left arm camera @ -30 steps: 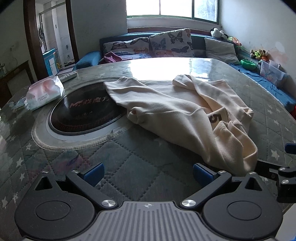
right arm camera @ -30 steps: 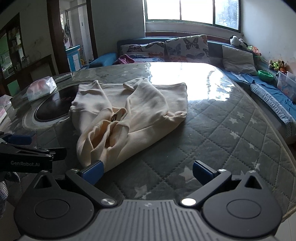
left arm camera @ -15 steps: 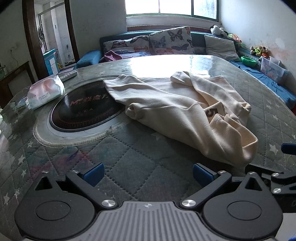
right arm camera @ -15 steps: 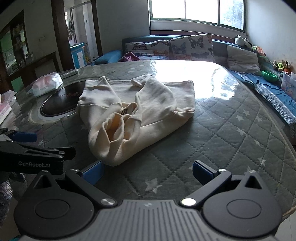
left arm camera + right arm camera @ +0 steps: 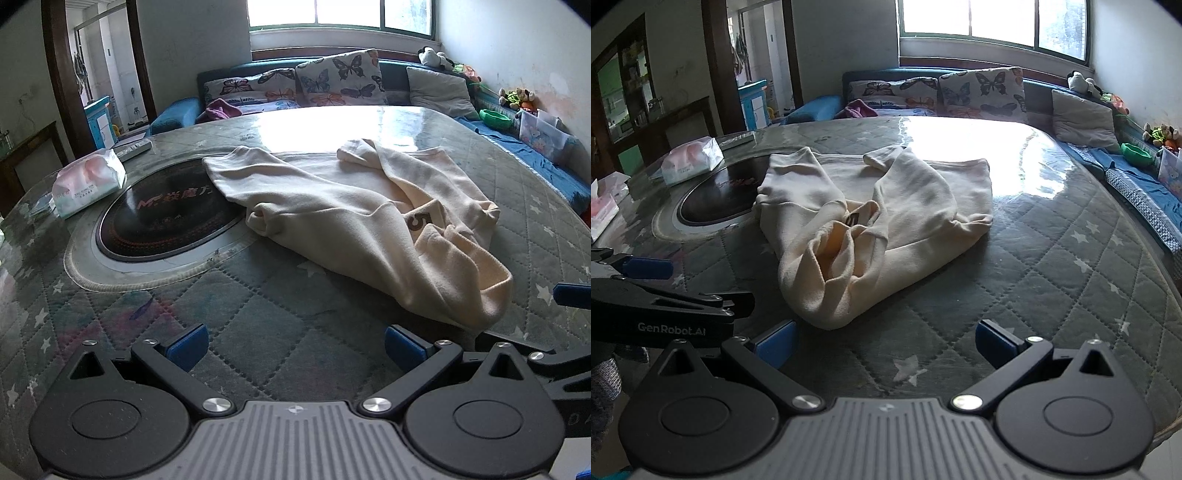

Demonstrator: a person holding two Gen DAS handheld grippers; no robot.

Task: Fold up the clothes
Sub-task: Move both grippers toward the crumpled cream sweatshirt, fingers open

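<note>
We see the crumpled cream fleece sweatshirt [image 5: 354,218] lying mid-table on the quilted grey star-patterned table cover [image 5: 236,314], its brown patch half hidden in folds; our left gripper [image 5: 293,341] and right gripper [image 5: 884,341] hover spread wide, empty, touching nothing

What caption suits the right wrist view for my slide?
Open right gripper faces a crumpled cream sweatshirt on the quilted table.

Cream sweatshirt [image 5: 354,221] on a grey-green star-quilted table cover [image 5: 258,332], butterfly-print cushions [image 5: 340,79] behind, blue-padded tongs [image 5: 295,347]
</note>
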